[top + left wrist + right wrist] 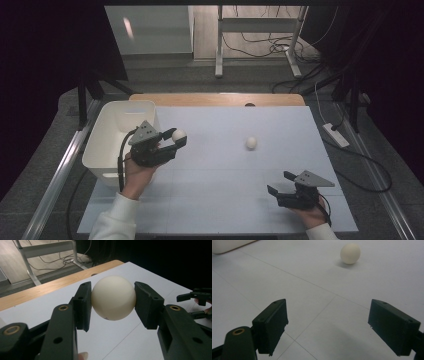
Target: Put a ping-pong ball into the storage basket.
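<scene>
We hold one white ball point(113, 297) in our left gripper point(176, 137), fingers clamped, just right of the white bin point(102, 131); our right gripper point(281, 184) waits open, the second ball point(251, 142) lying ahead of it on the bench point(225, 200).

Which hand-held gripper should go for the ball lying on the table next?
Probably the right hand-held gripper: its jaws are open and empty, facing the loose ball. The left hand-held gripper is shut on another ball beside the white bin.

Grey floor point(165, 75), metal desk frame point(257, 27) with cables point(260, 45) behind.
</scene>
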`<state>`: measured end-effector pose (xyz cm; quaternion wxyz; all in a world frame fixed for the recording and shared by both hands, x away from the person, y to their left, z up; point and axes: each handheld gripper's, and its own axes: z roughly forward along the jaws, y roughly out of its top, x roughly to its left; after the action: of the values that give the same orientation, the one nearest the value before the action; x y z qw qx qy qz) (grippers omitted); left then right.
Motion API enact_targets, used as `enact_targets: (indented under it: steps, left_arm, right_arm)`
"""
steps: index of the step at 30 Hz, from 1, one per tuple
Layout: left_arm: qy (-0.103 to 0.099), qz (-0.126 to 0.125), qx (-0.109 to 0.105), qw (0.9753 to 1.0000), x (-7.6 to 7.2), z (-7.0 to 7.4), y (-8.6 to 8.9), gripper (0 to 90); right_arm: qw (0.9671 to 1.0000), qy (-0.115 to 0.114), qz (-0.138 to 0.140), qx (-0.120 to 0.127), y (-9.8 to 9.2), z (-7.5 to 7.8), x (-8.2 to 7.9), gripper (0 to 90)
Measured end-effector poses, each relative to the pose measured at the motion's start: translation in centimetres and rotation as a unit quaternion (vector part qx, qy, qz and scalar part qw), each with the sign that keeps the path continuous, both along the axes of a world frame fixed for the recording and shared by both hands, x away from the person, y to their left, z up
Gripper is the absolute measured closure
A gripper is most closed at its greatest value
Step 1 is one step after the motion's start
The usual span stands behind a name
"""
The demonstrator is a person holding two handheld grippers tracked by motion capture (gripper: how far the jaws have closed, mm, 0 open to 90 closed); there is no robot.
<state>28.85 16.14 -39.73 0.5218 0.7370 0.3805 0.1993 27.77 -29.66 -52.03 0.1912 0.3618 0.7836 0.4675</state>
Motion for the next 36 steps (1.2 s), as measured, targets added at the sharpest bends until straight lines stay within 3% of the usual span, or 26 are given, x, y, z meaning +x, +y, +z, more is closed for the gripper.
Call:
enact_targets:
  steps: [36]
  left_arm:
    - [-0.004, 0.046, -0.011, 0.9989, 0.0, 0.5, 3.3, 50.9]
  right_arm:
    - [1.0, 0.001, 0.0, -0.002, 0.0, 0.0, 0.0, 15.9]
